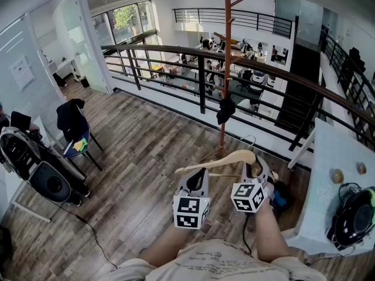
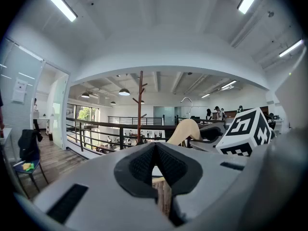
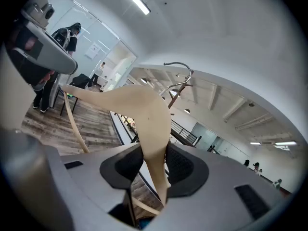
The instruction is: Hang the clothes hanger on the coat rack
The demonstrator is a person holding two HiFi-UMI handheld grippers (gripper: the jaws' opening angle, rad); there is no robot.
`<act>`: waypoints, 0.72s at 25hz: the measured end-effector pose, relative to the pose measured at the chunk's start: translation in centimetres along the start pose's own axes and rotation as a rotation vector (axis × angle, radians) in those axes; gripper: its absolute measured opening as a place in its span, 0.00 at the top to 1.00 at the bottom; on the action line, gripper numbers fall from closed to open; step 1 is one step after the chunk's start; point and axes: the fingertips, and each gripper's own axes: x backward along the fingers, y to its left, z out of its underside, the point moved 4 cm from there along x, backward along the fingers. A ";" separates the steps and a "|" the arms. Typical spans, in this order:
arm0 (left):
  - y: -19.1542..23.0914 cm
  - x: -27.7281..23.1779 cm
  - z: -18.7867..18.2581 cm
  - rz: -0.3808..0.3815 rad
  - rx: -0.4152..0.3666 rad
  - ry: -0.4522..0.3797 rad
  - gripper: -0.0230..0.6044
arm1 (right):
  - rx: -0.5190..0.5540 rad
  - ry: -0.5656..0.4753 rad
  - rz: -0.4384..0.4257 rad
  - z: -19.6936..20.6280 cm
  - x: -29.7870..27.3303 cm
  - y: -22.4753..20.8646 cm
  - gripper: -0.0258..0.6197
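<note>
A pale wooden clothes hanger [image 1: 225, 158] with a metal hook is held level in front of me. My right gripper [image 1: 256, 171] is shut on its right arm; in the right gripper view the pads [image 3: 178, 165] press on the wood [image 3: 147, 114] and the hook [image 3: 180, 73] rises above. My left gripper [image 1: 197, 177] sits under the hanger's left end, its jaws together [image 2: 155, 150]. A thin tan strip shows in the slit; I cannot tell whether it is gripped. The brown coat rack [image 1: 226, 69] stands ahead by the railing, with a black item [image 1: 225, 110] hanging on it.
A dark metal railing [image 1: 263, 69] runs behind the rack, with an open floor below. A white table [image 1: 331, 168] at the right bears black cables and a headset [image 1: 354, 215]. A chair with a dark jacket [image 1: 73, 122] and black bags [image 1: 29, 157] stand at the left.
</note>
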 end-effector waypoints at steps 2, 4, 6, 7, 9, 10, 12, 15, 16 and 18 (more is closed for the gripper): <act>-0.2 0.1 0.3 0.001 -0.004 0.007 0.98 | 0.001 -0.005 0.001 -0.1 0.3 -0.1 0.74; -0.3 0.3 0.4 0.004 -0.006 0.010 0.98 | 0.001 -0.008 0.002 -0.2 0.6 -0.1 0.74; -0.4 0.4 0.4 0.008 -0.007 0.010 0.98 | 0.002 -0.007 0.003 -0.2 0.8 -0.1 0.74; -0.4 0.5 0.5 0.010 -0.006 0.010 0.98 | 0.004 -0.007 0.003 -0.2 0.9 0.0 0.74; -0.4 0.7 0.6 0.014 -0.003 0.012 0.98 | 0.008 -0.011 0.005 -0.3 1.1 0.3 0.74; -0.3 0.8 0.7 0.015 -0.001 0.013 0.98 | 0.009 -0.013 0.005 -0.4 1.2 0.4 0.74; -0.2 1.0 0.9 0.019 0.002 0.013 0.98 | 0.008 -0.015 0.007 -0.5 1.4 0.7 0.74; 0.3 1.4 1.0 0.024 0.004 0.012 0.98 | 0.012 -0.019 0.012 -1.0 1.5 1.3 0.74; 0.5 1.6 1.1 0.025 0.006 0.010 0.98 | 0.013 -0.019 0.013 -1.2 1.6 1.5 0.74; 1.1 1.9 1.3 0.026 0.009 0.008 0.98 | 0.015 -0.018 0.018 -1.4 1.7 2.1 0.74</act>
